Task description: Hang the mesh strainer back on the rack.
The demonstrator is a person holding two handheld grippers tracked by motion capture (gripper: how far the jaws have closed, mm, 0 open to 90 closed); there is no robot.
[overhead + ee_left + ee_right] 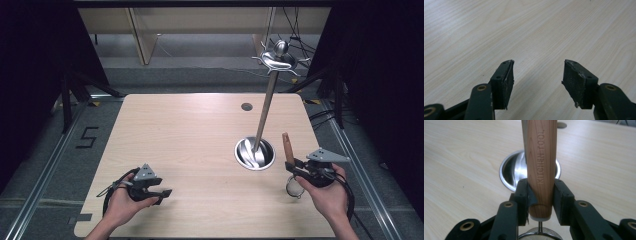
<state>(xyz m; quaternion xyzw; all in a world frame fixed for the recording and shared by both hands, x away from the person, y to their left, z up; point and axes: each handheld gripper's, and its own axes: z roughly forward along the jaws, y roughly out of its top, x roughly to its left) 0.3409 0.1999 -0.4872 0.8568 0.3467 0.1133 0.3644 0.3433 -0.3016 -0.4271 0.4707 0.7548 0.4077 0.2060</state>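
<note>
A small mesh strainer [295, 187] with a wooden handle [541, 167] hangs at the near right of the table [190, 135], clamped by that handle in the right gripper [540, 195]. It looks held ready for hanging; next likely comes a lift toward the hook rack [280, 60]. The rack's pole stands in a steel bowl [254, 153]. The left gripper [537, 77] idles wide open, near left.
</note>
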